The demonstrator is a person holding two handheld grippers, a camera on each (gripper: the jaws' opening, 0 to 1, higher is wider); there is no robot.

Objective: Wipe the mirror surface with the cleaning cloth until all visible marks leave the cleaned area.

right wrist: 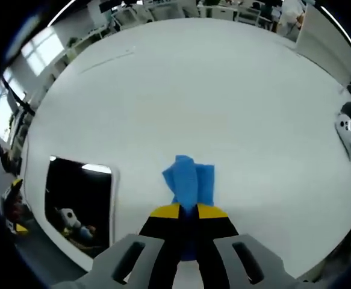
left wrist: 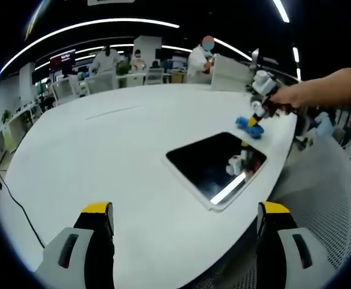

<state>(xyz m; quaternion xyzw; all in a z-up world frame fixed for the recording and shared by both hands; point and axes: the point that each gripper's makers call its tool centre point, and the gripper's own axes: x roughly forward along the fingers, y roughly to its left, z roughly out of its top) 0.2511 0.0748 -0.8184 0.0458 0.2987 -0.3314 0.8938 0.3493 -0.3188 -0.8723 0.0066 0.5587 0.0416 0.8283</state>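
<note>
One mirror (left wrist: 216, 167) lies on the one white surface (left wrist: 103, 156), right of centre in the left gripper view. One blue cloth (right wrist: 189, 180) sits at centre in the right gripper view. Two tongs show: left tongs (left wrist: 184, 220) and right tongs (right wrist: 189, 212).

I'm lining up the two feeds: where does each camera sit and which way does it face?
Left gripper view: rides the open left gripper, faces across the white table at the mirror; a hand works the right gripper.
Right gripper view: rides the right gripper, shut on the blue cloth, looking down at the table.
Shared: mirror, cloth, table.
</note>
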